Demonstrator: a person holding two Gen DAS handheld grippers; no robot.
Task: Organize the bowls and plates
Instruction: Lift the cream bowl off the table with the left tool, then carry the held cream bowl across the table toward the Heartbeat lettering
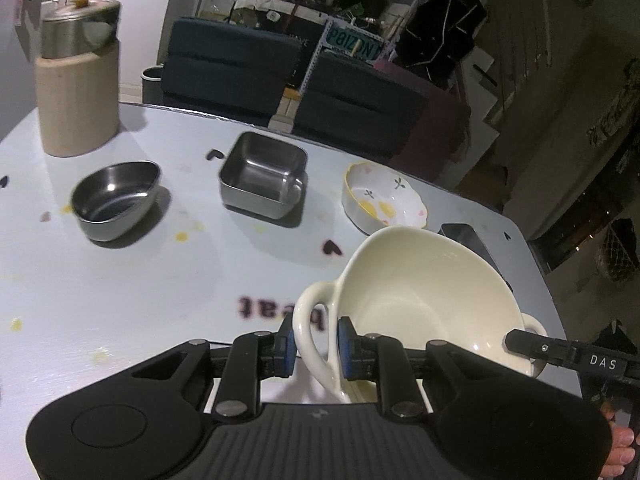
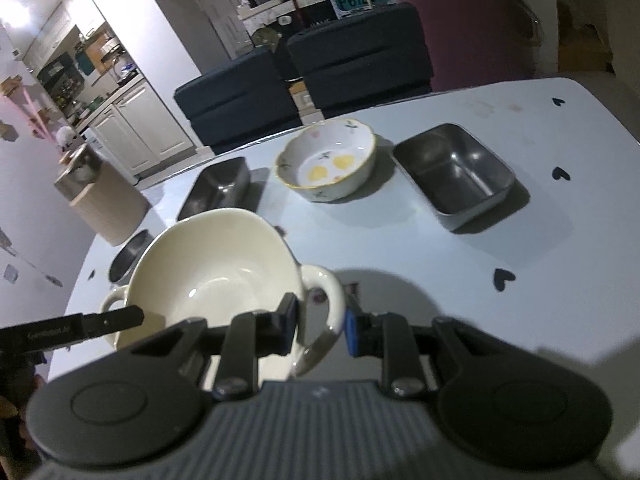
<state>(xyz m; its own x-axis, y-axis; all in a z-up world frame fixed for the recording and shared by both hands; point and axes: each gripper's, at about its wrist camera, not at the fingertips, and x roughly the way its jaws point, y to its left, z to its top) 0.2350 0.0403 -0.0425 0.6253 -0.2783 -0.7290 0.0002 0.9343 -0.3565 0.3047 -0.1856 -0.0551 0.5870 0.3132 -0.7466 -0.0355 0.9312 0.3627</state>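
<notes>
Gripping one loop handle each, the left gripper (image 1: 316, 346) and right gripper (image 2: 320, 326) hold the cream two-handled bowl (image 1: 416, 292) above the tabletop (image 1: 120, 288), fingers narrow. Only the left view shows the oval steel bowl (image 1: 114, 200) whole; only the right shows the far steel tray (image 2: 456, 174) beyond the floral bowl (image 2: 326, 160).

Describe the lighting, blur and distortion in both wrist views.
Left wrist view: fisheye bends the table edge; the printed lettering is smeared; glare spots glint inside the steel square dish.
Right wrist view: dim room, a bright washed-out kitchen at upper left; the cream bowl throws a broad shadow on the table; corners darken.
</notes>
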